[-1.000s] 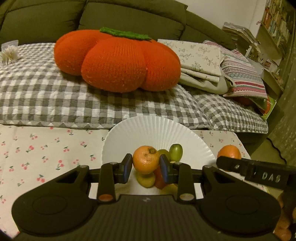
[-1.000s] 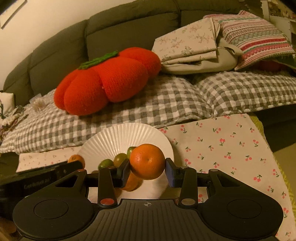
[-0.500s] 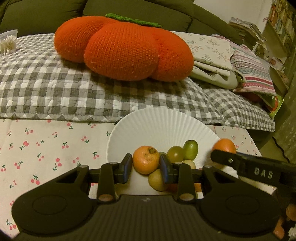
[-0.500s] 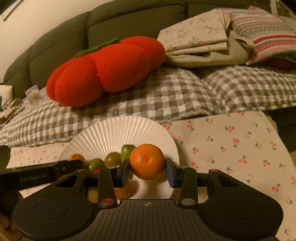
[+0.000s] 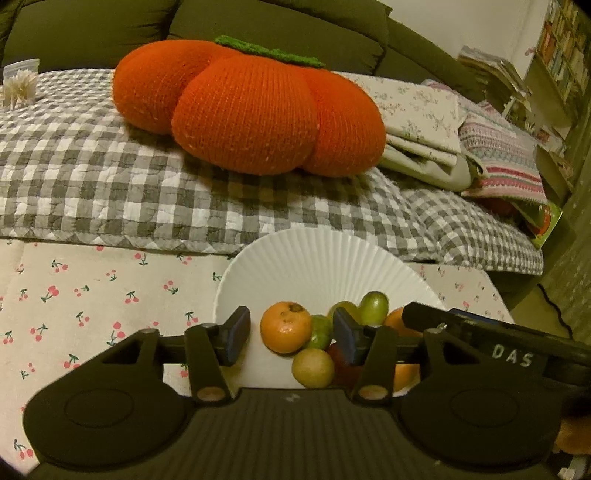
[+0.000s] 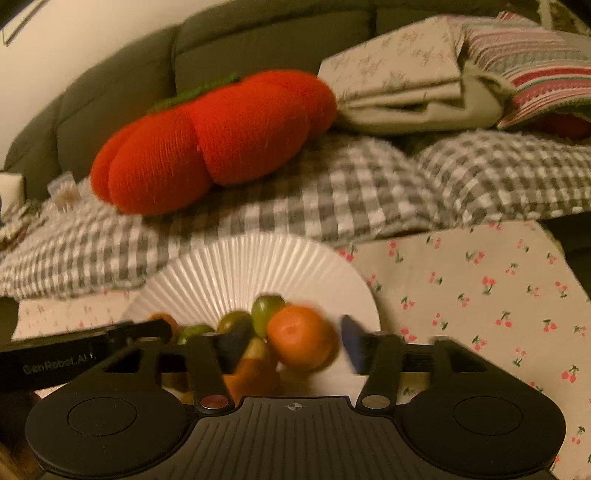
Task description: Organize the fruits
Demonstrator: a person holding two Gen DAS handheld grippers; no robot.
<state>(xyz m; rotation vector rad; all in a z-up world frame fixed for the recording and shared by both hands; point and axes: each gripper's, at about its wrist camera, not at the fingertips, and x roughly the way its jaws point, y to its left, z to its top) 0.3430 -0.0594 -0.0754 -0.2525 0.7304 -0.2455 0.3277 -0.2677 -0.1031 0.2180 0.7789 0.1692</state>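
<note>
A dark green sofa (image 5: pixel 277 22) filled the back of both views, its seat covered by a grey-and-white checked quilt (image 5: pixel 110 177). On the quilt sat a big knitted orange pumpkin cushion (image 5: pixel 251 110) with a green stalk patch, and to its right lay a stack of folded floral bedding (image 5: pixel 424 125) beside a striped pillow (image 5: pixel 506 158). In front of the sofa a cream cloth printed with cherries (image 5: pixel 92 295) covered the low surface, and on it rested a white ribbed plate (image 5: pixel 325 266). The fruits were gathered at the plate's near side. The left gripper (image 5: pixel 291 330) had just been opening: its jaws stood apart on either side of a small orange (image 5: pixel 285 326), with a clear gap at the left pad, so the fruit sat released on the plate against a yellowish round fruit (image 5: pixel 313 367) and green ones (image 5: pixel 373 307). The right gripper (image 6: pixel 291 345) had likewise just been opening; its view was blurred, but the larger orange (image 6: pixel 301 338) lay between spread jaws, clear of the right pad, on the plate's right part beside the green fruits. Whether it touched the left pad could not be told.
</note>
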